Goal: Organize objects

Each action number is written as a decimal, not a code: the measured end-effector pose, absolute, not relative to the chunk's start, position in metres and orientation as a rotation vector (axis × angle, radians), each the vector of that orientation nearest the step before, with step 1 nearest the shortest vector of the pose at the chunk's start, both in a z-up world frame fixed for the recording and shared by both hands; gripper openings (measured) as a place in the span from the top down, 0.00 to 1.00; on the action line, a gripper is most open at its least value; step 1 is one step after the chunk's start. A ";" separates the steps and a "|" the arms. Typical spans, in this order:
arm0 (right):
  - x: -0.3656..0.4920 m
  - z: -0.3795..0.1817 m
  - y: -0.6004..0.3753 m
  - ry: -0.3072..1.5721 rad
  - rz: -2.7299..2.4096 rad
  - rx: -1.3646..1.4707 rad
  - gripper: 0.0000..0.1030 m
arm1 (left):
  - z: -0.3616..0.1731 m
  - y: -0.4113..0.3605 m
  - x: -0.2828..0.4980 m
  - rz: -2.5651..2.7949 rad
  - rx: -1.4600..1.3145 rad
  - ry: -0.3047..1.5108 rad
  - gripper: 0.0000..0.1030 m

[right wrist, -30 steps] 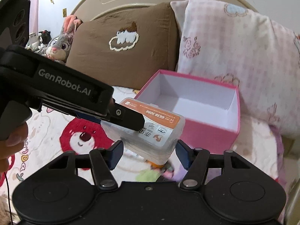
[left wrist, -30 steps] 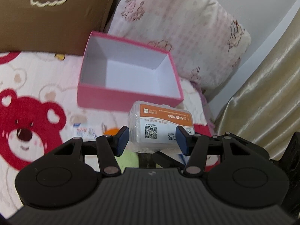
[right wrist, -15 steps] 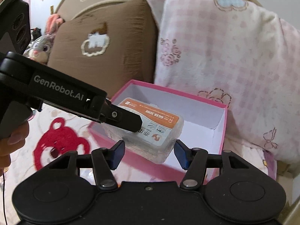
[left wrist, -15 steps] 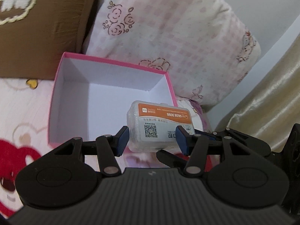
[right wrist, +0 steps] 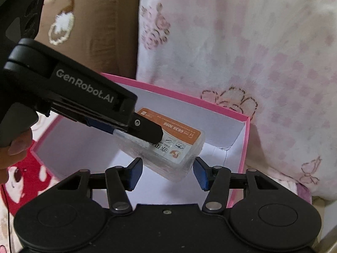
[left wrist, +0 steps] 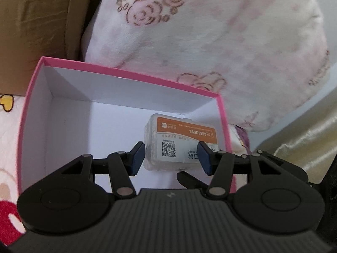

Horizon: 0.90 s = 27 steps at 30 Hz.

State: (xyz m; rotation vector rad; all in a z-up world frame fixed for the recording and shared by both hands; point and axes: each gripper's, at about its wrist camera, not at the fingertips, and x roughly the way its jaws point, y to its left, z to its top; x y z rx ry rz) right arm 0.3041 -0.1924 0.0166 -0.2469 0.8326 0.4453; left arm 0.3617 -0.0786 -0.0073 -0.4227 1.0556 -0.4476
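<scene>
Left wrist view: the left claw (left wrist: 171, 160) pinches a clear plastic case (left wrist: 179, 147) with an orange and white label, its blue pads (left wrist: 138, 160) against the case's two ends. The case hangs inside the open pink box (left wrist: 126, 74), low toward the box's right corner, over the white floor. Behind the box, a brown pillow (left wrist: 42, 16) fills the upper left of the frame and a pink flowered pillow (left wrist: 210, 31) the upper middle and right. A gold curtain (left wrist: 305, 137) shows at right.

Right wrist view: only here does the left claw appear from outside, a black arm marked GenRobot.AI entering from the left, with the person's hand (right wrist: 12, 154) on its handle at the left edge. The right claw (right wrist: 168, 174) is closing, the case (right wrist: 179, 143) between its blue pads but not pressed by them. A red bear print on the bed (right wrist: 23, 168) shows at lower left.
</scene>
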 end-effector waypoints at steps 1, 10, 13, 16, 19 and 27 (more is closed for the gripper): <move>0.309 0.012 -0.192 0.841 0.442 -0.249 0.43 | -0.012 -0.080 0.367 -0.441 -0.427 1.065 0.49; 0.337 -0.021 -0.184 0.939 0.442 -0.356 0.48 | -0.056 -0.086 0.393 -0.393 -0.488 1.127 0.49; 0.339 -0.029 -0.175 0.955 0.436 -0.435 0.51 | -0.066 -0.087 0.399 -0.365 -0.517 1.144 0.49; 0.341 -0.035 -0.168 0.976 0.425 -0.481 0.54 | -0.075 -0.088 0.404 -0.349 -0.542 1.163 0.49; 0.343 -0.042 -0.161 0.998 0.412 -0.518 0.56 | -0.084 -0.088 0.407 -0.329 -0.562 1.181 0.50; 0.346 -0.053 -0.146 1.043 0.381 -0.596 0.58 | -0.095 -0.092 0.410 -0.290 -0.601 1.208 0.51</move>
